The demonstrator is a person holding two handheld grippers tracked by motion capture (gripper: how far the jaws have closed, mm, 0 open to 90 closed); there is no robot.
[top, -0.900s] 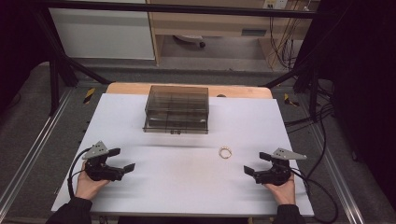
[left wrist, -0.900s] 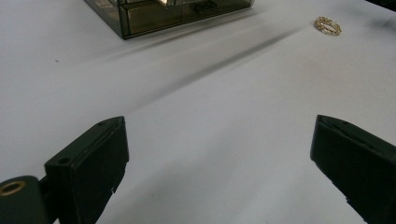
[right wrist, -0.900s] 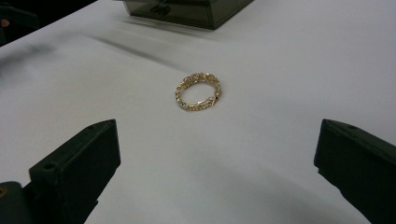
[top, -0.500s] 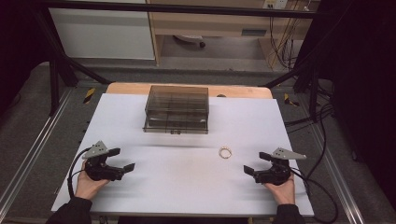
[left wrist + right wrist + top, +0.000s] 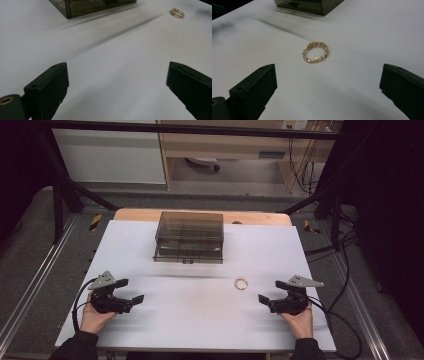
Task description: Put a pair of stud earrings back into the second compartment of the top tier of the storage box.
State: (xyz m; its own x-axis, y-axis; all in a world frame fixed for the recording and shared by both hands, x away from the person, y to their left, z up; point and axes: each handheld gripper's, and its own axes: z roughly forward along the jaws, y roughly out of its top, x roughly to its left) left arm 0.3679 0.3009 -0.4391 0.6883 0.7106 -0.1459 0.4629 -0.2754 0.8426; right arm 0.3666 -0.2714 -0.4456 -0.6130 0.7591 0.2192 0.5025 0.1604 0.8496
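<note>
The bracelet [image 5: 315,52] lies flat on the table [image 5: 367,37], ahead of the right gripper [image 5: 328,82] and roughly midway between its two spread jaws, clear of both. Farther ahead of those jaws, beyond the bracelet, stands the lidded box [image 5: 312,5]. Seen from the left gripper [image 5: 117,85], the box [image 5: 87,6] sits ahead and toward the left jaw's side, the bracelet [image 5: 177,13] far ahead past the right jaw. Bare tabletop lies between the left gripper's jaws.

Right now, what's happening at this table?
A person sits with tongs in each hand, resting on a white table. Both the left tongs and the right tongs are open and empty. A small gold bracelet lies untouched just ahead of the right tongs. A smoky clear box stands farther back, closed.
</note>
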